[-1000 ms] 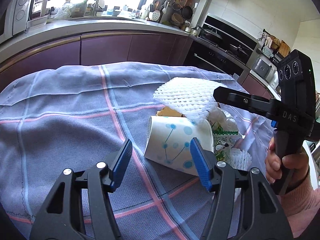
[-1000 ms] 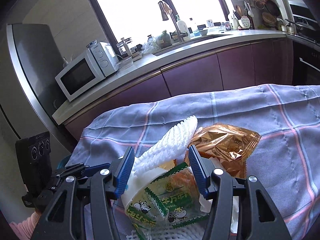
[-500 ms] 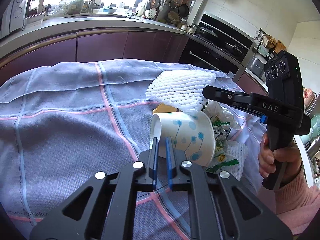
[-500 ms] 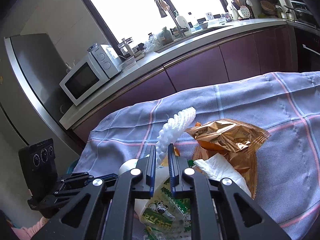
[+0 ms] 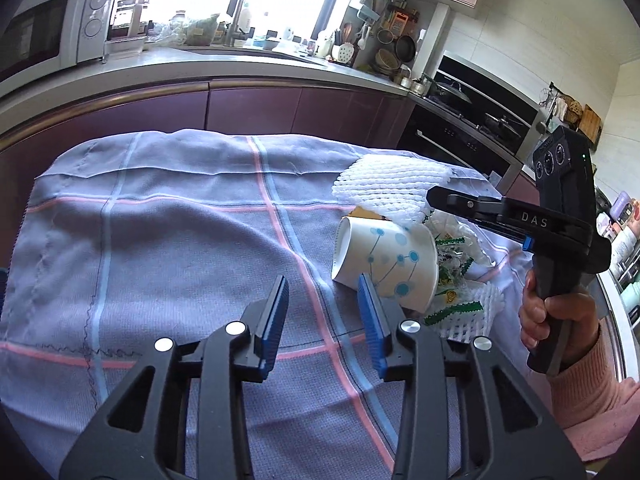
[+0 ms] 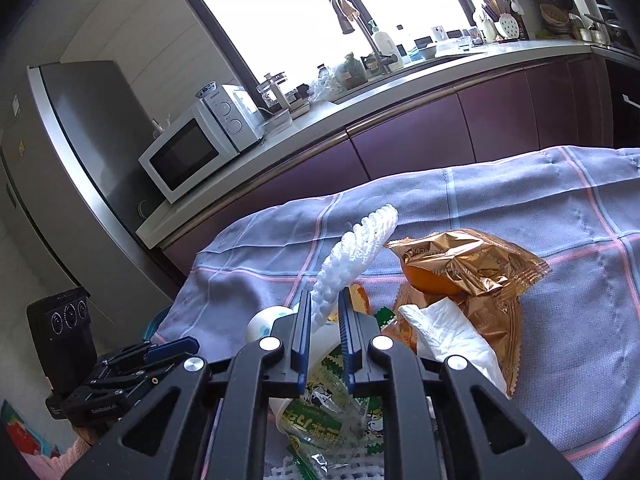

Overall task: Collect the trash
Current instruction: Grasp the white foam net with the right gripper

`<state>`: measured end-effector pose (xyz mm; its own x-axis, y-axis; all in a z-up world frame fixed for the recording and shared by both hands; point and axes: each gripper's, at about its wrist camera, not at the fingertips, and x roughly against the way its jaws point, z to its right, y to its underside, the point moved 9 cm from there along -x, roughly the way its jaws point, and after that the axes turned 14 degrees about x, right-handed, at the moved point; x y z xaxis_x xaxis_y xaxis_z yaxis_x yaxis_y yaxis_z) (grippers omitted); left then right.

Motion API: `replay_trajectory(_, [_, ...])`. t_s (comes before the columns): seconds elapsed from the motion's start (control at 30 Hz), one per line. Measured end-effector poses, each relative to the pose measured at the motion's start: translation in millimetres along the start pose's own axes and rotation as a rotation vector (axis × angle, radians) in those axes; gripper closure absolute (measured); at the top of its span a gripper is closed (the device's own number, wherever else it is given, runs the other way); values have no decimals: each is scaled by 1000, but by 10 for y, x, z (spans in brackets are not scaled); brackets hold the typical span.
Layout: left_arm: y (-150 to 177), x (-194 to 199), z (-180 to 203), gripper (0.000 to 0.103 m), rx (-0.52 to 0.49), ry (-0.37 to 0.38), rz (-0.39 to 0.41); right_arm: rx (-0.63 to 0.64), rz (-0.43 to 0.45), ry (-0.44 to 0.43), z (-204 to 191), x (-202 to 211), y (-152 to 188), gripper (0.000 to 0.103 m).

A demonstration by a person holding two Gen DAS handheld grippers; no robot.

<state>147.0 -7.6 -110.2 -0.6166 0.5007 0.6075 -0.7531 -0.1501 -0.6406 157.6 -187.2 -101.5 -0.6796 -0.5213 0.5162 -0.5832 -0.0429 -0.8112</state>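
A trash pile lies on the blue checked tablecloth. A paper cup with blue dots lies on its side; it also shows in the right wrist view. My right gripper is shut on a white foam net and holds it lifted over the pile; the net also shows in the left wrist view. My left gripper is open and empty, just left of the cup. A gold snack wrapper, a white tissue and a green-edged wrapper lie below.
A second foam net lies at the pile's right edge. A purple kitchen counter curves behind the table, with a microwave, sink tap and an oven. A fridge stands at the left.
My left gripper was open, shut half a second ago, and is open again beside the cup. My right gripper closed on the foam net and has lifted it.
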Motion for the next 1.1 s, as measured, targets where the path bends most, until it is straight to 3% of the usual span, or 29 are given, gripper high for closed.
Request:
replay_trajectory(0.23, [49, 34, -9, 64, 37, -47, 11, 9, -2, -29, 64, -1, 33, 70])
replay_trajectory(0.37, [60, 12, 68, 61, 18, -67, 11, 9, -1, -48, 81, 4, 19, 67])
replay_trajectory(0.53, [42, 7, 121, 58, 12, -93, 7, 17, -6, -46, 85, -9, 10, 56])
replay_trajectory(0.7, [-34, -1, 203, 48, 1, -69, 10, -4, -12, -45, 131, -49, 0, 55])
replay_trajectory(0.9, [-65, -182, 353, 42, -28, 33, -54, -46, -18, -13, 175, -109, 0, 56])
replay_trajectory(1.1, [-68, -519, 416, 47, -45, 89, -162, -83, -31, 9, 172, -186, -10, 86])
